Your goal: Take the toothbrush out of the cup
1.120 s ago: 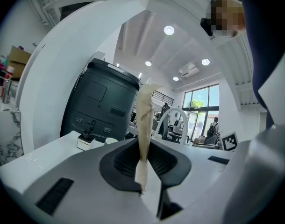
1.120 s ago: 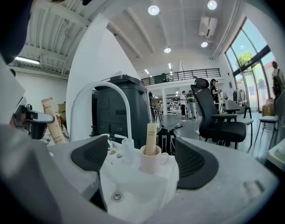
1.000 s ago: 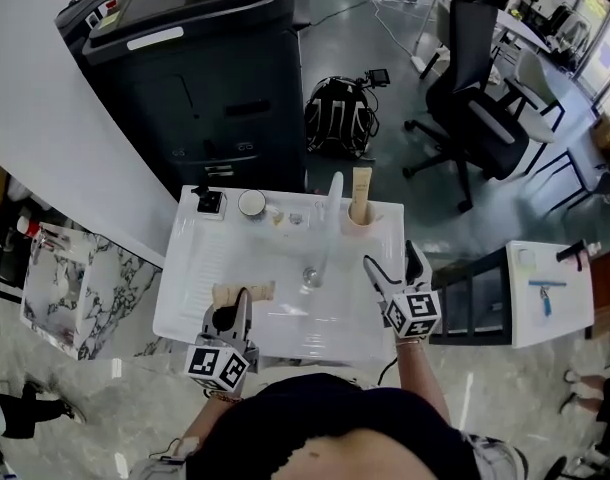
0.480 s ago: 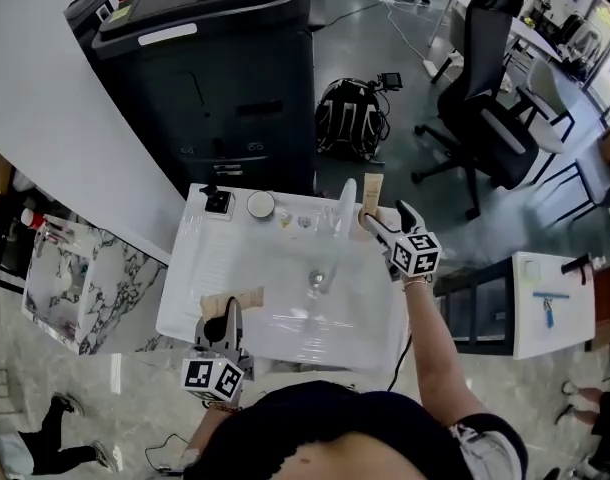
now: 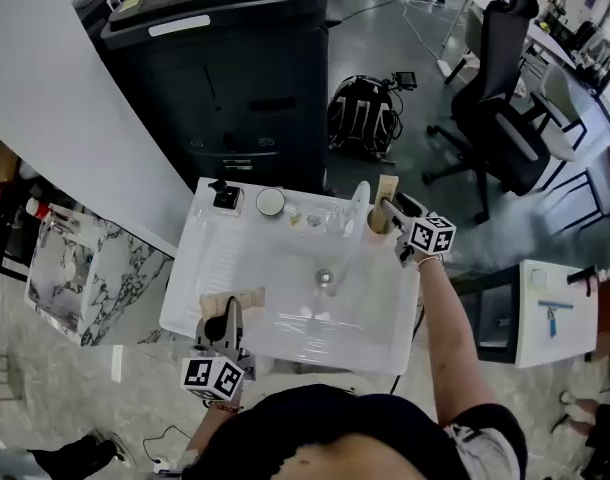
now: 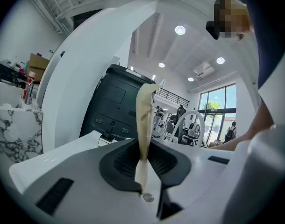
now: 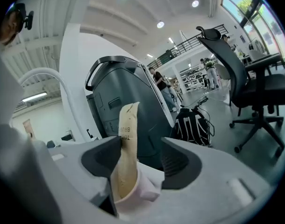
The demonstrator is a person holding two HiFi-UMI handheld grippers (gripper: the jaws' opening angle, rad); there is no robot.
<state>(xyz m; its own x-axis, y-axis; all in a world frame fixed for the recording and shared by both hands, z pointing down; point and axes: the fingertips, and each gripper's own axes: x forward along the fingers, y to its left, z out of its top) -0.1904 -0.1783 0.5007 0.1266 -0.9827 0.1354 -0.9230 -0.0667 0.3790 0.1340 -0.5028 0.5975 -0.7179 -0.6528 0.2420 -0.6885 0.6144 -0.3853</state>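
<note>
My right claw (image 5: 388,208) has just arrived at the cup (image 5: 377,222), which stands on the sink (image 5: 235,253) at its upper right corner, right of centre in the head view. A second ago this claw hung lower in that frame, over the sink's right edge, with its jaws at their widest. Half a second ago it was just short of the cup. Now the jaws are closing. In the right gripper view (image 7: 141,162) they straddle the toothbrush (image 7: 123,139), a tan wrapped stick that leans up out of the cup (image 7: 135,192). The left-hand pad sits right against the wrapper and the other pad stands clear, so I judge nothing is pinched yet. The brush is not out: it still stands in the cup, and the grip has to finish before I can lift.

My left claw (image 5: 228,323) has barely stirred. It stays at the sink's lower left edge, as in the earlier frames, pressed together on a thin beige strip (image 6: 145,120) that rises between its pads
</note>
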